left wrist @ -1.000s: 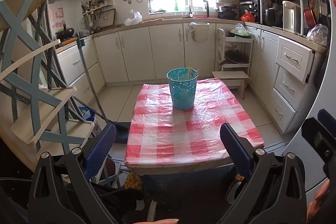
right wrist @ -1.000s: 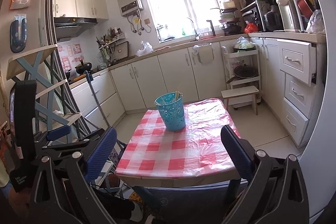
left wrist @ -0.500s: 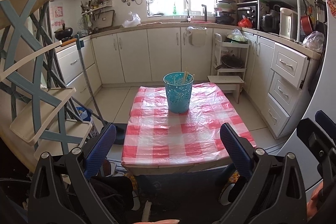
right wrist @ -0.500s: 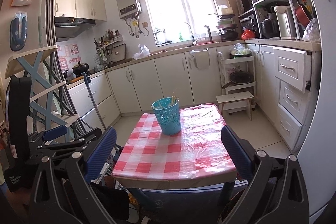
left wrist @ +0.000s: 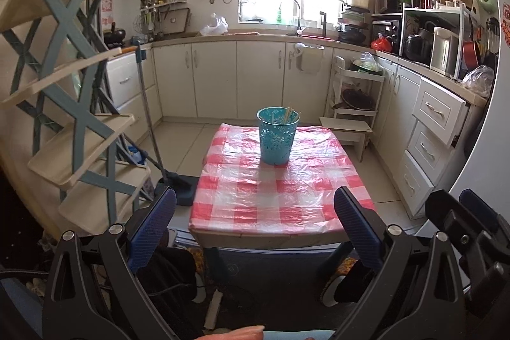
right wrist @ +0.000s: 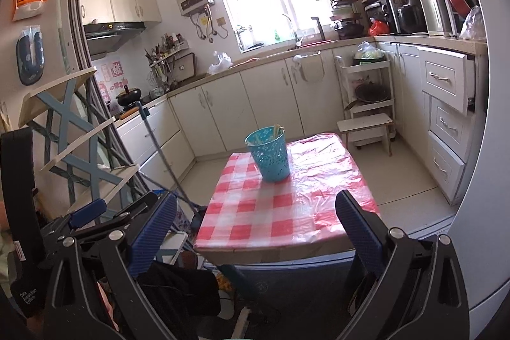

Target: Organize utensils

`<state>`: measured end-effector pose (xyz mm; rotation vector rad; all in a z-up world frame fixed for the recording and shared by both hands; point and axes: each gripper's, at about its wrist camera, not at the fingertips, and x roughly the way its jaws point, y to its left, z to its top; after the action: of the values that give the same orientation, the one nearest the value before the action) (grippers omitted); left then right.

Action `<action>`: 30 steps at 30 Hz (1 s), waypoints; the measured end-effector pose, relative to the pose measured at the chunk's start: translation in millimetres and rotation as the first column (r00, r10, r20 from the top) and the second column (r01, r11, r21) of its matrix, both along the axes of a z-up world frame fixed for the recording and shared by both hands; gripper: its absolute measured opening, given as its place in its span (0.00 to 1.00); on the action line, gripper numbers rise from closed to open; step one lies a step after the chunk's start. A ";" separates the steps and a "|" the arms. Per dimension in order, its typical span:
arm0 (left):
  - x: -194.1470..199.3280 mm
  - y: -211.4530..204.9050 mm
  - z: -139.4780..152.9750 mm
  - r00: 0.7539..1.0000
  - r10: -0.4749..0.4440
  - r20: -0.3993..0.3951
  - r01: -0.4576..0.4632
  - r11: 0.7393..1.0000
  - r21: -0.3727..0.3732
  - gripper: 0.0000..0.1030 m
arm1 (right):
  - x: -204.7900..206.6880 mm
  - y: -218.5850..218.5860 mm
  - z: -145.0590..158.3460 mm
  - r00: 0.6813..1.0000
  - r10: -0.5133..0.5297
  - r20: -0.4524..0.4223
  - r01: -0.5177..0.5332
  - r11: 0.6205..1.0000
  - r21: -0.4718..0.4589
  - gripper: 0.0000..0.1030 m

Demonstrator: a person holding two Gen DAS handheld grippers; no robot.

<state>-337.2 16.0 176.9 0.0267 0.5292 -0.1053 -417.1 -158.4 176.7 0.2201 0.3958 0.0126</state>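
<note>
A teal perforated holder [left wrist: 276, 135] stands on the far half of a small table with a red and white checked cover [left wrist: 274, 196]. Thin wooden sticks, likely chopsticks [left wrist: 289, 114], poke above its rim. It also shows in the right wrist view [right wrist: 269, 154], with the sticks [right wrist: 278, 128] inside. My left gripper [left wrist: 254, 209] is open and empty, well back from the table's near edge. My right gripper [right wrist: 256, 211] is open and empty, also back from the table. Each gripper appears at the edge of the other's view.
A blue and cream shelf rack [left wrist: 73, 123] stands at the left, with a mop [left wrist: 149, 117] leaning beside it. White cabinets with open drawers [left wrist: 436, 117] line the right. A low wooden stool [left wrist: 347, 129] sits behind the table. Cables lie on the floor below the grippers.
Both grippers have pulled back and risen a little, so the table and holder look smaller and farther. Both stay open and empty.
</note>
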 end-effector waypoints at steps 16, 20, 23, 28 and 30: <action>-26.6 11.9 -2.0 0.998 0.044 -0.043 -0.043 0.999 0.022 0.93 | -27.4 15.4 -2.9 0.997 -0.077 0.000 0.076 0.996 -0.055 0.93; -27.8 12.7 -0.7 0.998 0.042 -0.047 -0.042 0.999 0.008 0.93 | -31.2 20.1 -3.6 0.999 -0.052 0.005 0.052 0.997 -0.055 0.93; -27.5 10.6 -1.1 0.998 0.044 -0.054 -0.043 0.999 0.015 0.93 | -31.8 25.2 -6.2 1.000 -0.031 0.006 0.031 0.997 -0.074 0.93; -26.8 7.9 -2.2 0.998 0.034 -0.060 -0.034 0.999 0.013 0.93 | -32.4 22.2 -6.9 0.999 -0.034 0.002 0.034 0.997 -0.065 0.93; -26.6 6.5 -2.6 0.998 0.032 -0.063 -0.031 0.999 0.015 0.93 | -33.1 21.0 -6.7 0.999 -0.037 0.004 0.037 0.997 -0.063 0.93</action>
<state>-363.7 22.5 174.4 0.0290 0.5934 -0.0721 -450.3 -137.4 169.9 0.1652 0.3891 -0.0364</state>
